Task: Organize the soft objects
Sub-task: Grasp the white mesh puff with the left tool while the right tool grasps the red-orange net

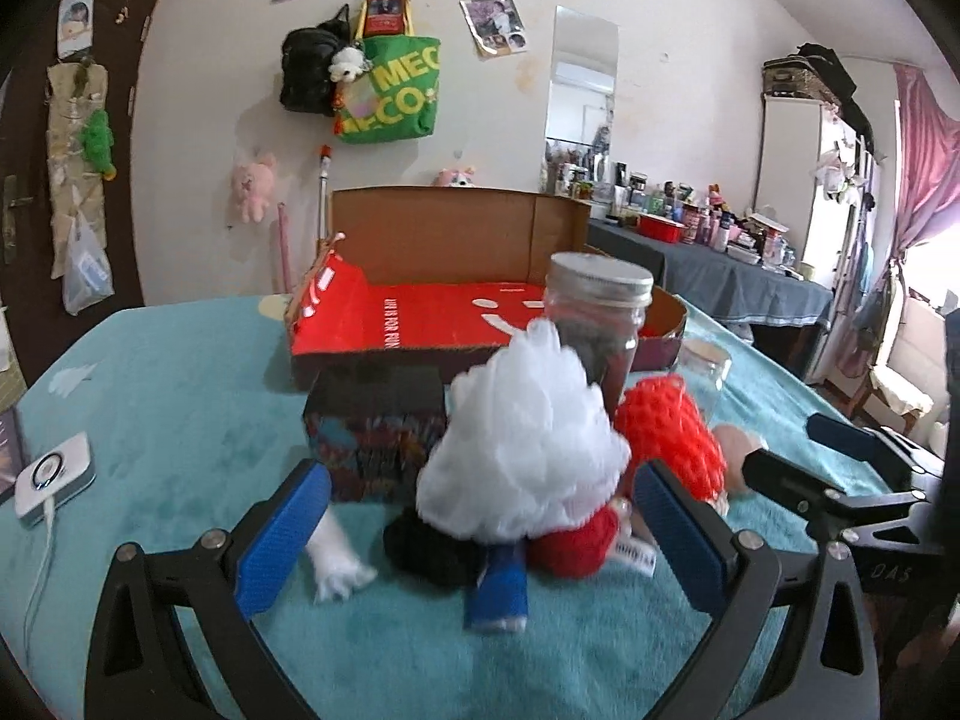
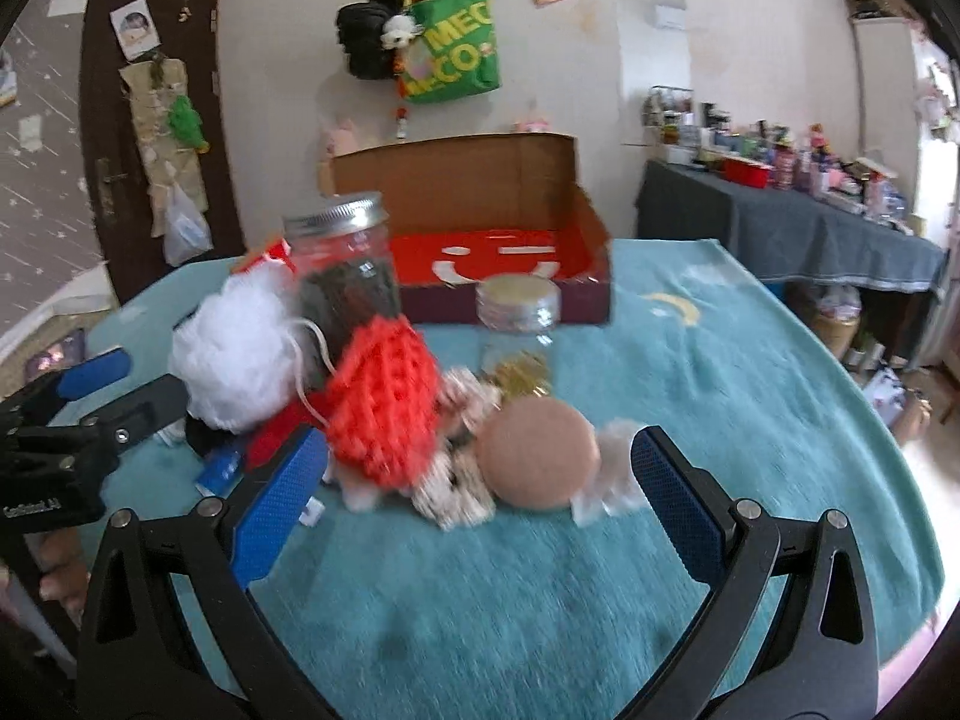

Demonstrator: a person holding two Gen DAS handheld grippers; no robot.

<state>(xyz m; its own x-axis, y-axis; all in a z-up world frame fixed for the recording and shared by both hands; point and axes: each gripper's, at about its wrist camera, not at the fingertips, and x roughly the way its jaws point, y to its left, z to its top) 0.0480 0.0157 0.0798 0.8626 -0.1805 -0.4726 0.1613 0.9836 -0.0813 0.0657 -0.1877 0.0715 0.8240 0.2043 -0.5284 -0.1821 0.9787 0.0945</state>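
A pile of soft things lies on the teal blanket [image 1: 180,408]. On top is a white mesh puff [image 1: 522,450] [image 2: 234,354], beside a red mesh puff [image 1: 672,432] [image 2: 384,408]. Under them lie a black cloth [image 1: 426,546], a red knit piece [image 1: 576,546] and a blue-and-white roll [image 1: 498,594]. A tan round cushion [image 2: 537,456] and a speckled fluffy toy [image 2: 456,492] lie to the right. My left gripper [image 1: 480,540] stands open around the pile's near side. My right gripper [image 2: 480,504] is open, its fingers either side of the cushion and red puff.
An open cardboard box [image 1: 456,300] [image 2: 498,234] with a red inside stands behind the pile. A tall lidded jar [image 1: 594,330] [image 2: 342,270], a small jar [image 2: 519,324], a dark patterned box [image 1: 378,432] and a white device with a cable [image 1: 54,480] are nearby. A cluttered table [image 2: 780,222] stands at the right.
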